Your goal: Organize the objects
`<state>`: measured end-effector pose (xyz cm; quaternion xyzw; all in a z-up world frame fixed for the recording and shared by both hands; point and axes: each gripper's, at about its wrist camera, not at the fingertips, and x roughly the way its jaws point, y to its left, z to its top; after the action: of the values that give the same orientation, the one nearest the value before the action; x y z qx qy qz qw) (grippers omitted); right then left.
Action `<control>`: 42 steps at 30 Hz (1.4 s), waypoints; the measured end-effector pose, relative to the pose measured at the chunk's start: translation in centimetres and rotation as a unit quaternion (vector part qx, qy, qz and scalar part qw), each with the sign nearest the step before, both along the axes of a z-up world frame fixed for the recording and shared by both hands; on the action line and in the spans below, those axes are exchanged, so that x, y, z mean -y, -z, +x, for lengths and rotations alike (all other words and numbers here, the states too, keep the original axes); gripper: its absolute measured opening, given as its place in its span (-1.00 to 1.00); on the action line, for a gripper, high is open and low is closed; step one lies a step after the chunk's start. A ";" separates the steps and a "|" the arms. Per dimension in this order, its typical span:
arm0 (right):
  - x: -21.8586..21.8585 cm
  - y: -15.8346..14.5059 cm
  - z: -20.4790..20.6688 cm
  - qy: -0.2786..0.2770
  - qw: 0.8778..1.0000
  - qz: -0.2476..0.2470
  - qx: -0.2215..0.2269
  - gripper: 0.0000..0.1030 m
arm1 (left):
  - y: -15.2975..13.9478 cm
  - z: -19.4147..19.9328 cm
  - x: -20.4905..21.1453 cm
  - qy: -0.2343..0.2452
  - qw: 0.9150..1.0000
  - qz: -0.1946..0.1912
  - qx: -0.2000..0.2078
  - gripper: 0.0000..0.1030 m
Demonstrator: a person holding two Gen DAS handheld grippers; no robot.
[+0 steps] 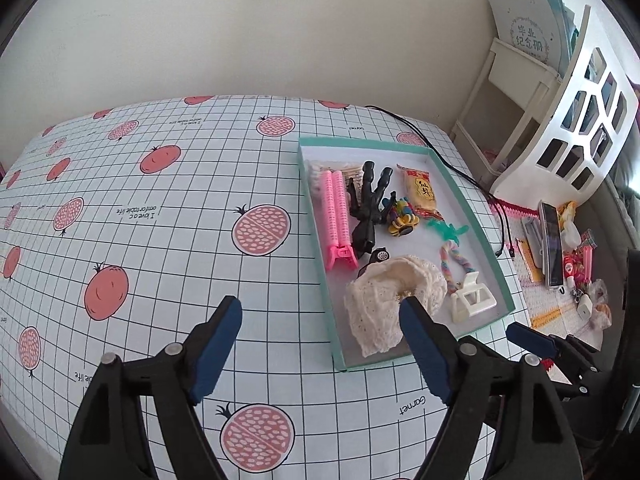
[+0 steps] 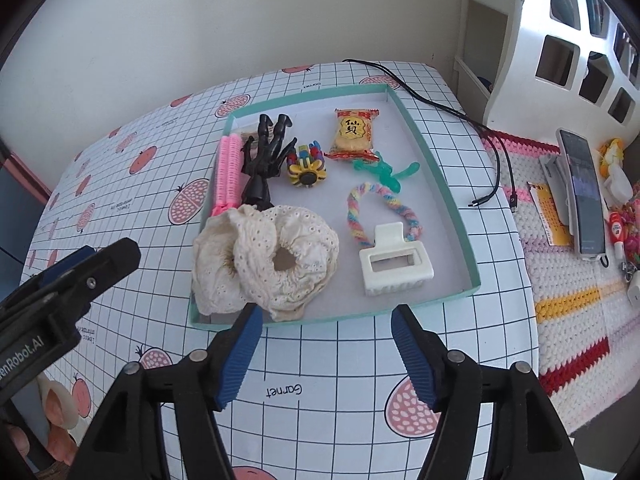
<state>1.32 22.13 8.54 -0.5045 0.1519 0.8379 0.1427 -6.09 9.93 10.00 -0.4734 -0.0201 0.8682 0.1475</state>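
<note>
The right gripper [image 2: 326,354] hovers with its jaws spread wide and empty, just short of the near rim of the teal tray [image 2: 448,184]. The left gripper [image 1: 320,346] is likewise parted and holds nothing — its right fingertip shows in front of the cream lace scrunchie [image 1: 394,298] at the tray's near-left corner, though contact cannot be told.

Inside the tray, the scrunchie lies bunched beside a white claw clip [image 2: 394,266]. A pastel braided hair tie [image 2: 382,216] curls just behind the clip, touching its top edge. Farther back sit a green plastic piece [image 2: 382,170], a yellow snack packet [image 2: 354,134], a multicoloured toy with a black centre [image 2: 308,166], a black hand-shaped figure [image 2: 264,160] and pink hair rollers [image 2: 230,172] along the left wall.

The tray rests on a bench covered by a pomegranate-print grid cloth [image 1: 160,220] — a black cable [image 2: 460,116] trails off its right edge, near a phone [image 2: 584,196] on a crocheted mat [image 2: 560,280].
</note>
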 end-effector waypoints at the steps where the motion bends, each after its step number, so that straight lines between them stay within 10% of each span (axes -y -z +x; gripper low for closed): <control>1: 0.3 0.0 0.2 -0.001 1.000 0.000 -0.003 0.59 | 0.0 0.3 0.3 -0.001 1.000 -0.001 -0.004 0.79; 10: 2.8 0.2 1.9 -0.007 1.000 0.011 -0.014 1.00 | 0.4 2.2 3.4 -0.022 0.999 -0.015 -0.023 0.94; 42: 5.8 5.4 3.6 0.003 0.999 0.048 -0.010 1.00 | 8.9 5.8 7.9 -0.042 0.998 -0.044 0.012 0.94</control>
<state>4.94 16.32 3.10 -0.4882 0.1139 0.8489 0.1676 -0.32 2.02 1.11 -0.4882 -0.0038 0.8681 0.0894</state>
